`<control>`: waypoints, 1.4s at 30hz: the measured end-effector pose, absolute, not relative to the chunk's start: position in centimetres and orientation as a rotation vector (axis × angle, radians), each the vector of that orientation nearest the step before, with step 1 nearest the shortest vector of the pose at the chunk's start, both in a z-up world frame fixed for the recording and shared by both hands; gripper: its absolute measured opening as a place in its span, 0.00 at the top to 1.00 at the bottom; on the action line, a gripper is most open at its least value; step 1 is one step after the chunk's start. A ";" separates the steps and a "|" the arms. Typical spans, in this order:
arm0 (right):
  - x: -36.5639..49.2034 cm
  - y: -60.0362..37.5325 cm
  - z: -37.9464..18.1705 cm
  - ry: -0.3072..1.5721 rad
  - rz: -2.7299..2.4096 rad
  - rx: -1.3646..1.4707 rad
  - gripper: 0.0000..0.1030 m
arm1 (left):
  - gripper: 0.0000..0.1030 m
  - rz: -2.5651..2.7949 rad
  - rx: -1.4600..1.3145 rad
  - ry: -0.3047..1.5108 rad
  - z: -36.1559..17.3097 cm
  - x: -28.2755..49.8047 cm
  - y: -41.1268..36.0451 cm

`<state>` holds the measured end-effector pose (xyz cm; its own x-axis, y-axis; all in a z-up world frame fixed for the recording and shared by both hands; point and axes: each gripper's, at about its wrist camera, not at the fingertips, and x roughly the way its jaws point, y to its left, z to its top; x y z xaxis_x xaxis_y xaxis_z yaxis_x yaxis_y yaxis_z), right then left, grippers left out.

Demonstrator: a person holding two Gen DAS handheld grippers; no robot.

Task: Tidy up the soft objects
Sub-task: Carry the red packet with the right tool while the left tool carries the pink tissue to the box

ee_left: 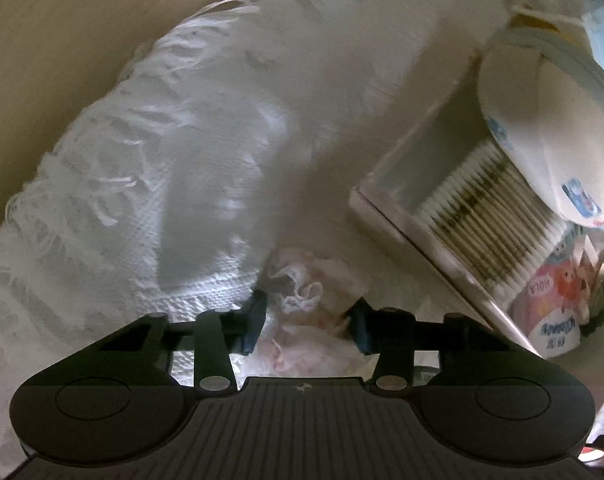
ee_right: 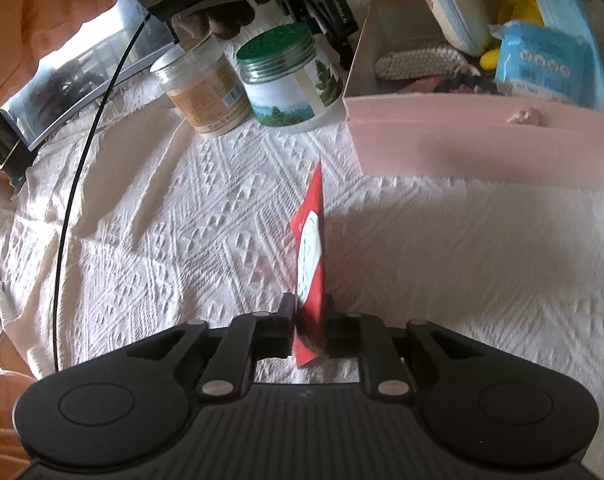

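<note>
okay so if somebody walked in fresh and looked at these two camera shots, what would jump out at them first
Probably the red packet standing on edge, pinched in the right gripper above the white tablecloth. Beyond it sits the pink box crammed with cotton swabs and blue packs. In the left view, a pale crumpled plastic bag lies between the left gripper fingers.

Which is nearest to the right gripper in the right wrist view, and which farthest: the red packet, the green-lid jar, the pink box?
1. Red packet: between the jaws of the right gripper.
2. Pink box: ahead, to the right.
3. Green-lid jar: ahead, left of the box; these two are nearly level.
</note>
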<state>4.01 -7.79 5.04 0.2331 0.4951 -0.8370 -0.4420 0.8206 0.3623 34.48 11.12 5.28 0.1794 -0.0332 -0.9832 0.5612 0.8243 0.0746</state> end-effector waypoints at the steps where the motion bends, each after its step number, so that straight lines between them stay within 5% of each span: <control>1: 4.2 -7.8 5.1 1.162 0.637 0.047 0.76 | 0.52 -0.444 0.459 1.335 5.4 34.6 11.5; 3: 4.3 -7.9 5.3 1.143 0.627 0.039 0.75 | 0.53 -0.449 0.437 1.335 5.9 34.8 12.8; 6: 4.4 -8.1 5.7 1.130 0.637 0.059 0.85 | 0.82 -0.427 0.399 1.342 6.4 34.9 13.8; 11: 4.1 -8.6 7.1 1.107 0.662 0.081 0.94 | 0.82 -0.390 0.360 1.253 10.7 33.6 15.8; 22: 3.8 -12.0 11.1 1.052 0.665 0.152 0.95 | 0.83 -0.416 0.206 1.028 20.6 21.9 17.4; 31: 1.7 -15.2 13.5 1.035 0.581 0.128 0.95 | 0.83 -0.594 -0.070 1.067 12.9 10.4 13.1; 42: 0.0 -19.0 15.6 0.950 0.482 0.091 0.94 | 0.82 -0.585 -0.349 1.061 5.6 5.2 9.6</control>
<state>-0.02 -18.96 15.62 0.4847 0.4344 -0.7592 -0.3558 0.8908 0.2826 5.15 9.64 5.58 0.3585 -0.6036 -0.7122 0.2800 0.7973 -0.5347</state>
